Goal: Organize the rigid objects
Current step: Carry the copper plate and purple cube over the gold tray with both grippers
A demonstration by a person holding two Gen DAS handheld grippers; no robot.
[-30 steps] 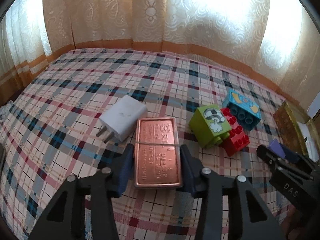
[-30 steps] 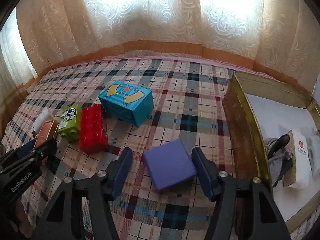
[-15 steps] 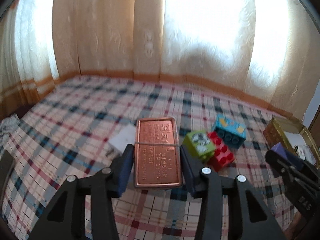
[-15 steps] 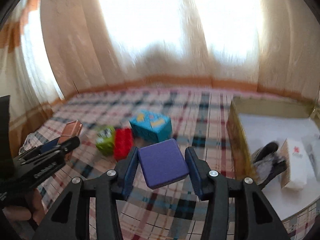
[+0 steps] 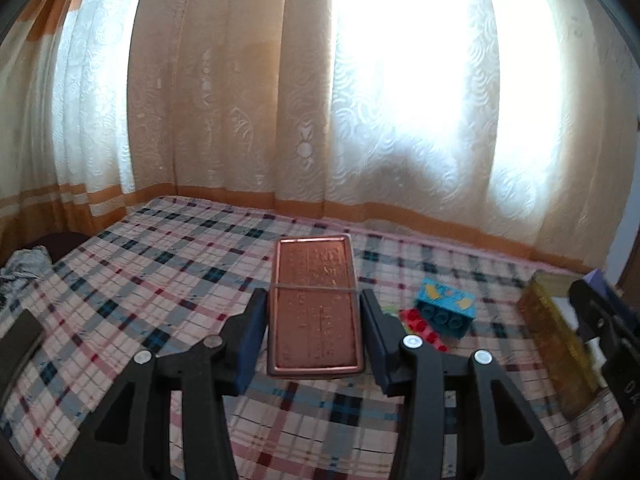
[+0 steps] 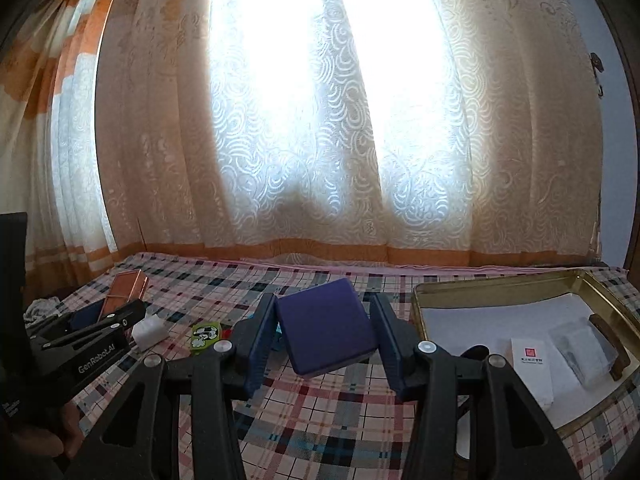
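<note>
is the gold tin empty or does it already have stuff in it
Not empty. The open gold tin holds a white box, a clear packet and a dark item on white lining.

Black hand-held gripper (image 5: 314, 334), blue pads (image 5: 252, 334)

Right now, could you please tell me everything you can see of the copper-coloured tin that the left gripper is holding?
The copper-coloured tin is a flat, rounded-corner rectangle that looks like metal, with a raised rim and embossed lettering too blurred to read. A thin band crosses its face near the middle. It is closed, lifted clear of the plaid bedspread, long axis pointing away from the camera. The left gripper clamps its long sides between blue pads. The right wrist view shows it tilted, far end raised.
</note>
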